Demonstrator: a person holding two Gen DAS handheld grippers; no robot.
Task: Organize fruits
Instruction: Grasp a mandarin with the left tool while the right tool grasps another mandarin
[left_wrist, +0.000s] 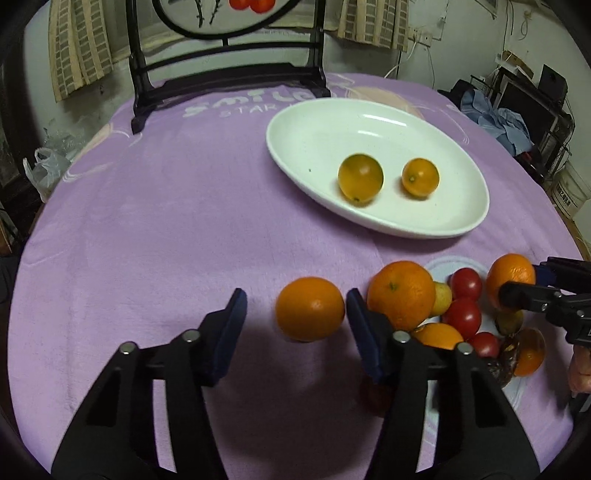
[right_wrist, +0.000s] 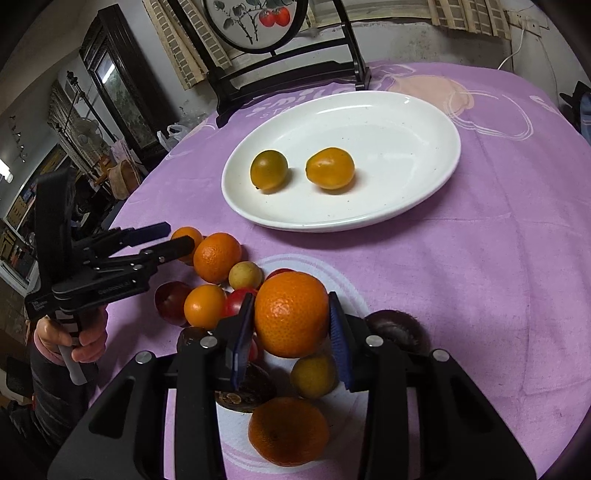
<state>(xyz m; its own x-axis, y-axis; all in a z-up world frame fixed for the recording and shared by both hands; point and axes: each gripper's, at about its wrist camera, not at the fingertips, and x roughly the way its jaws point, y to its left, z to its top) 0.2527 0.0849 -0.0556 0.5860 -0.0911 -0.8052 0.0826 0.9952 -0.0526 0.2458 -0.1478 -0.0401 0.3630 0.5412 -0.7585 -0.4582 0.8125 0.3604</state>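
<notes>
Right gripper (right_wrist: 291, 325) clamps a round orange (right_wrist: 291, 314); left gripper (left_wrist: 295, 306), spread wide, straddles another loose orange (left_wrist: 309, 308) on the purple cloth (left_wrist: 166, 221).

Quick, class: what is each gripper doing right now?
Left gripper: open, an orange between its fingers, not gripped.
Right gripper: shut on a large orange.

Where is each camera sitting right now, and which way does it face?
Left wrist: on the left tongs, looking forward across the table at an orange between the open jaws; the right tongs enter from the right.
Right wrist: on the right tongs, looking forward at an orange between its pads; the left tongs and a hand show at left.
Shared: the white plate, its two small fruits, the fruit pile.
</notes>
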